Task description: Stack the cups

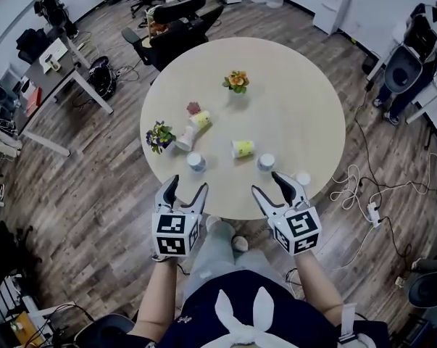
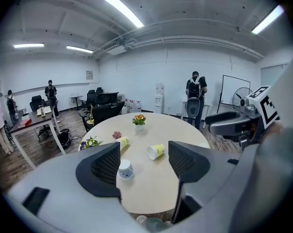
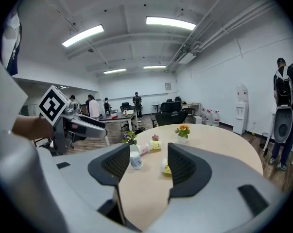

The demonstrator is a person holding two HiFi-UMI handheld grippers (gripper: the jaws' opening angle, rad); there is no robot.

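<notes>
Round beige table (image 1: pixel 305 114) on wood-plank floor (image 1: pixel 95 187). Office chairs (image 1: pixel 176 20) past far edge, desk (image 1: pixel 59 64) at left, cables (image 1: pixel 363 187) at right. Cups unstacked, scattered over near half among flower pots (image 1: pixel 237 82): yellow cup (image 1: pixel 243 148) on side, blue-banded cup (image 1: pixel 196 162) standing. Left gripper (image 1: pixel 187 187) and right gripper (image 1: pixel 270 185) at near edge, jaws apart, empty.

Six cups (image 1: pixel 242 148), three small potted plants (image 1: pixel 237 82), one round table (image 1: pixel 298 107)

Table (image 1: pixel 298 114): pale wood-look top, smooth, matt.
Floor (image 1: pixel 95 194): grey-brown wood planks, slight sheen.
Yellow cup (image 1: pixel 243 148): paper-like, matt.
Left gripper (image 1: pixel 187 185): smooth grey plastic shell, matt.
Pads (image 2: pixel 106 163): dark, finely gridded texture.
</notes>
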